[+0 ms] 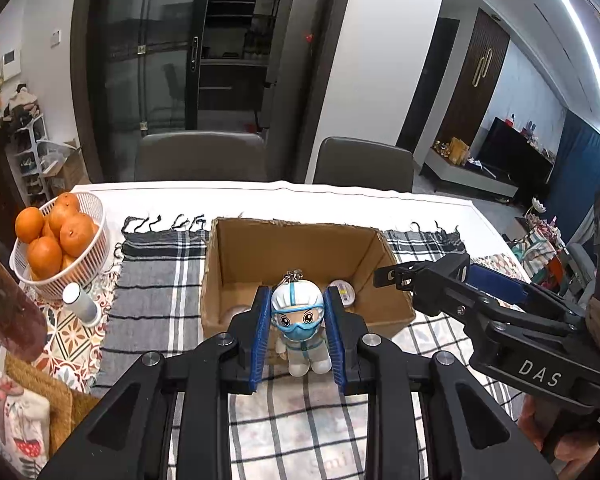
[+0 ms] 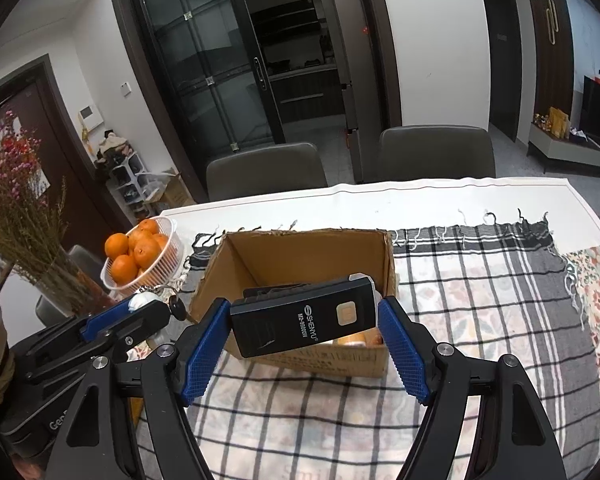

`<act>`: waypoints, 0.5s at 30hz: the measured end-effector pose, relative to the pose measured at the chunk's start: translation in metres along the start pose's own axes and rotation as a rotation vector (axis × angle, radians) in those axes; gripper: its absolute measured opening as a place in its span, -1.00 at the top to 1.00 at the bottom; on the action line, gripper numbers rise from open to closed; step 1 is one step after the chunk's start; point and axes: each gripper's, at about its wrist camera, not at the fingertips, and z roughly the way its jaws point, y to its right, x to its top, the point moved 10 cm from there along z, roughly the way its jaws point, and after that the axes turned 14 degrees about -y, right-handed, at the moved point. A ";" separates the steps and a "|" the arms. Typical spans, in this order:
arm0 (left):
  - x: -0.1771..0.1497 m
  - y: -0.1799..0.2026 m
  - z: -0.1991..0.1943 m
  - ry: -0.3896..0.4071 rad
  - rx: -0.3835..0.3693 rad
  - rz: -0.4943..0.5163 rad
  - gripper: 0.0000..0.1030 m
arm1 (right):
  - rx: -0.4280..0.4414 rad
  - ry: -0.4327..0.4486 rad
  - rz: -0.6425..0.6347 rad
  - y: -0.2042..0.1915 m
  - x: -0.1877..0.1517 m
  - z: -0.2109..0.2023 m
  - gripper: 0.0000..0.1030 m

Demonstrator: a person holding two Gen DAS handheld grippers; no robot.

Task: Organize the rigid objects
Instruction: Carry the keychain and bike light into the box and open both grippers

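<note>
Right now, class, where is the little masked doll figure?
In the left wrist view the doll figure is clamped in the left gripper, raised just in front of the cardboard box.

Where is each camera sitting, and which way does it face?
Left wrist: on the left tool, facing the box beyond the doll it clamps; the right tool and a hand show.
Right wrist: on the right tool, facing the box past the black device it holds; the left tool shows.
Shared: box, oranges, chairs.
</note>
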 end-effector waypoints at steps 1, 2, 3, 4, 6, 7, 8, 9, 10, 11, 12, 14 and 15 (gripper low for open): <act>0.002 -0.001 0.002 -0.003 0.000 -0.001 0.49 | 0.000 -0.002 0.001 0.000 0.002 0.002 -0.47; 0.005 -0.002 0.005 -0.007 0.001 -0.001 0.49 | 0.000 -0.005 0.001 0.001 0.004 0.005 -0.47; 0.007 -0.003 0.007 -0.010 0.001 -0.001 0.49 | -0.001 -0.009 0.001 0.001 0.007 0.008 -0.47; 0.009 -0.005 0.010 -0.013 0.002 -0.001 0.48 | -0.001 -0.013 0.001 0.001 0.008 0.010 -0.47; 0.012 -0.007 0.015 -0.018 0.005 0.000 0.48 | 0.000 -0.024 0.002 0.001 0.011 0.017 -0.47; 0.013 -0.007 0.017 -0.019 0.008 0.000 0.48 | 0.000 -0.031 0.003 0.001 0.013 0.020 -0.47; 0.015 -0.008 0.019 -0.022 0.011 -0.001 0.48 | 0.001 -0.037 0.001 0.001 0.014 0.023 -0.47; 0.016 -0.009 0.023 -0.029 0.011 0.000 0.48 | 0.000 -0.042 0.000 0.002 0.015 0.026 -0.47; 0.018 -0.011 0.026 -0.033 0.014 -0.002 0.49 | -0.001 -0.049 0.000 0.002 0.016 0.030 -0.47; 0.019 -0.013 0.029 -0.036 0.017 -0.004 0.48 | -0.001 -0.056 0.000 0.003 0.017 0.034 -0.47; 0.020 -0.014 0.031 -0.039 0.017 -0.004 0.48 | -0.001 -0.061 0.001 0.003 0.017 0.037 -0.47; 0.022 -0.016 0.036 -0.048 0.018 -0.008 0.48 | -0.002 -0.073 0.001 0.004 0.020 0.043 -0.47; 0.024 -0.017 0.040 -0.053 0.019 -0.009 0.48 | -0.004 -0.077 0.002 0.005 0.020 0.046 -0.47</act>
